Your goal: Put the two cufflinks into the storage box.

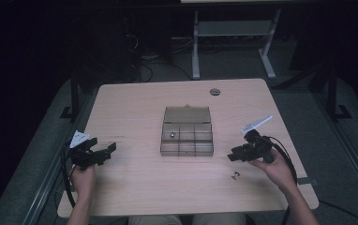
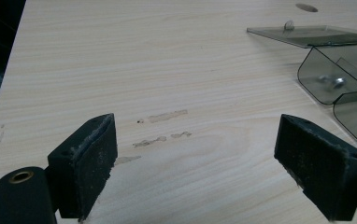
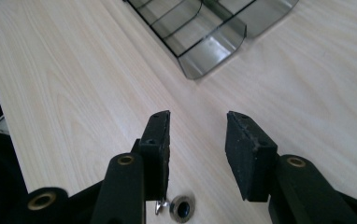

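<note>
metal nut (image 3: pixel 182 208) just beneath right fingers (image 3: pixel 155 144)

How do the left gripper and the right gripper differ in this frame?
The left gripper has its fingers spread wide; the right gripper holds its fingers closer together, though also open. The left gripper has bare table before it; the right gripper hovers by a small metal part on the table. Both hold nothing and face the open compartment box.
</note>
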